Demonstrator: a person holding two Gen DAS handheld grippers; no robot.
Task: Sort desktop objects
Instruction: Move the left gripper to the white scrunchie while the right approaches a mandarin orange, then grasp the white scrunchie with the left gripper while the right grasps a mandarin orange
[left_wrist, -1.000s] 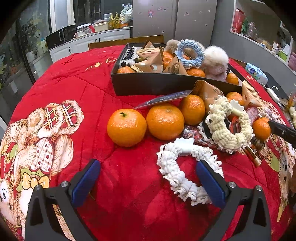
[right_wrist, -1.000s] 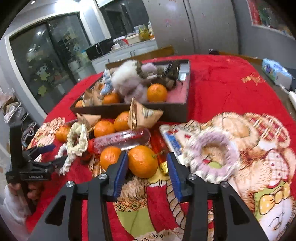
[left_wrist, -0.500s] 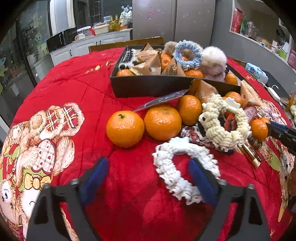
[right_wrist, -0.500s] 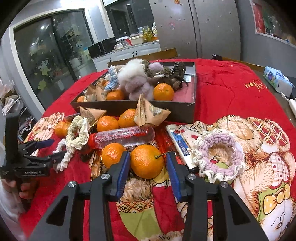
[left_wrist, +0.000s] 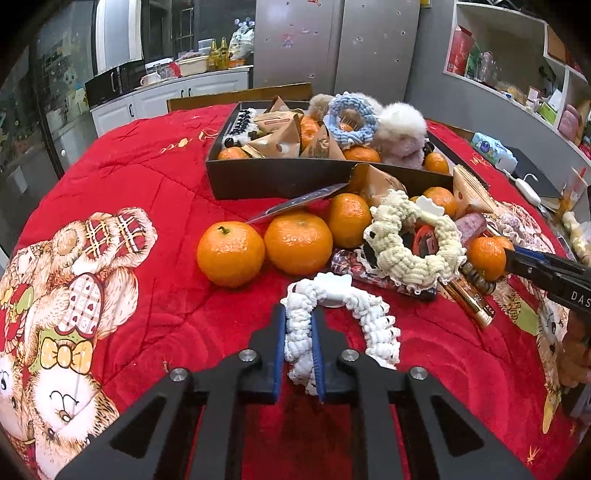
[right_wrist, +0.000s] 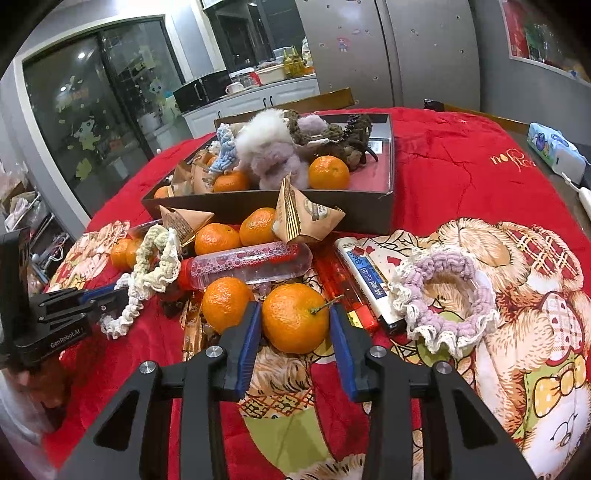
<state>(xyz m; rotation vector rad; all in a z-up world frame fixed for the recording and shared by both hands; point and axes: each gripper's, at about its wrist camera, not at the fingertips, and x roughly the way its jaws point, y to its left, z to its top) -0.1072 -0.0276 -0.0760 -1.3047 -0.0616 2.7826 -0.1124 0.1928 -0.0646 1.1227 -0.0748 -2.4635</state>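
My left gripper (left_wrist: 299, 332) is shut on a white crochet scrunchie (left_wrist: 354, 317) lying on the red cloth; it also shows in the right wrist view (right_wrist: 125, 314). My right gripper (right_wrist: 293, 325) has its blue pads on both sides of a tangerine (right_wrist: 294, 317) resting on the cloth, touching or nearly touching it. A black box (left_wrist: 280, 177) at the back holds scrunchies, tangerines and paper packets. Loose tangerines (left_wrist: 231, 253) and a cream scrunchie (left_wrist: 410, 243) lie in front of it.
A clear bottle (right_wrist: 251, 264), two lighters (right_wrist: 364, 277), a purple scrunchie (right_wrist: 447, 295) and paper packets (right_wrist: 306, 218) crowd the cloth before the box. A tissue pack (right_wrist: 554, 147) sits at the far right. The cloth's left side (left_wrist: 110, 192) is bare.
My left gripper moved forward and closed from wide open onto the white scrunchie. My right gripper stayed around the tangerine, moving slightly closer over it.
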